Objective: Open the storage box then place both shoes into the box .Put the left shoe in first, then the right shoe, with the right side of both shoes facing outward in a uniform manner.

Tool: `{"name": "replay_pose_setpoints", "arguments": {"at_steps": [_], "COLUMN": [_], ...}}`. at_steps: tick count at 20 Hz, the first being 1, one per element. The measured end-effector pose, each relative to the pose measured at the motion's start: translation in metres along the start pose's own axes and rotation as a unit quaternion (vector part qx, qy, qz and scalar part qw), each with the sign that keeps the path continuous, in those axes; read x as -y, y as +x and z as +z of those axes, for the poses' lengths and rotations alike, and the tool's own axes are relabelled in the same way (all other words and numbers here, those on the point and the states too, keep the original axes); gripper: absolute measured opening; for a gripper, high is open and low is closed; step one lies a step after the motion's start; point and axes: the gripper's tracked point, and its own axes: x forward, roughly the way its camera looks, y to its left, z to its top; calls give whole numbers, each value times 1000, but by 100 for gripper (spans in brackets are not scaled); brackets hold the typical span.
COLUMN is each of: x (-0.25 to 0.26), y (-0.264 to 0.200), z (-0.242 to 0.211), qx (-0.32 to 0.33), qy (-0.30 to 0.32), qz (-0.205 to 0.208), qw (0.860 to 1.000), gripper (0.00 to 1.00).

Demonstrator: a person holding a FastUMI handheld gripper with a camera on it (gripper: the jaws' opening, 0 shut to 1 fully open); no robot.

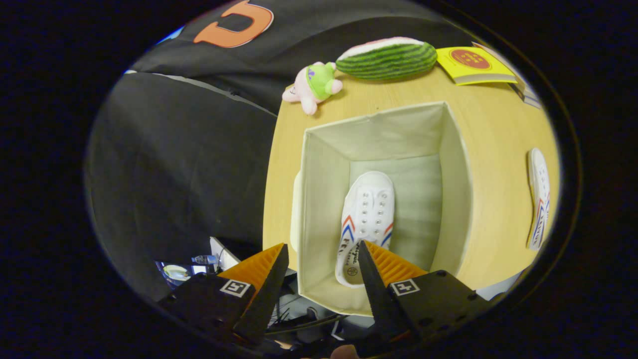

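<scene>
An open cream fabric storage box (453, 164) stands on the wooden table (493, 114), seen from above. One white shoe (368, 214) with red and blue stripes lies on the box floor, toe pointing away from me. The second white shoe (538, 204) lies on the table to the right of the box. My gripper (323, 249) hovers above the box's near wall, open, with nothing between its fingers; the heel of the boxed shoe sits just below the right finger (371, 279).
Beyond the box lie a pink and green plush toy (314, 85), a watermelon-shaped plush (388, 59) and a yellow book (471, 64). The table's left edge drops off to black cloth; cables and clutter show below the near edge.
</scene>
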Motion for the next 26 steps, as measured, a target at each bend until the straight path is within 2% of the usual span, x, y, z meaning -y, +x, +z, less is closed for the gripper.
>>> {"name": "replay_pose_setpoints", "arguments": {"at_steps": [4, 8, 13, 15, 21, 26], "x": [6, 32, 113, 146, 273, 359], "y": [-39, -84, -156, -182, -226, -220], "z": [13, 27, 61, 60, 41, 9], "qx": [48, 95, 172, 180, 144, 77], "qy": [-30, -77, -113, -104, -53, -30], "qz": [-16, -49, -135, -150, -177, -181], "qw": [998, 991, 969, 966, 972, 980], "gripper": [87, 87, 88, 94, 94, 94]}}
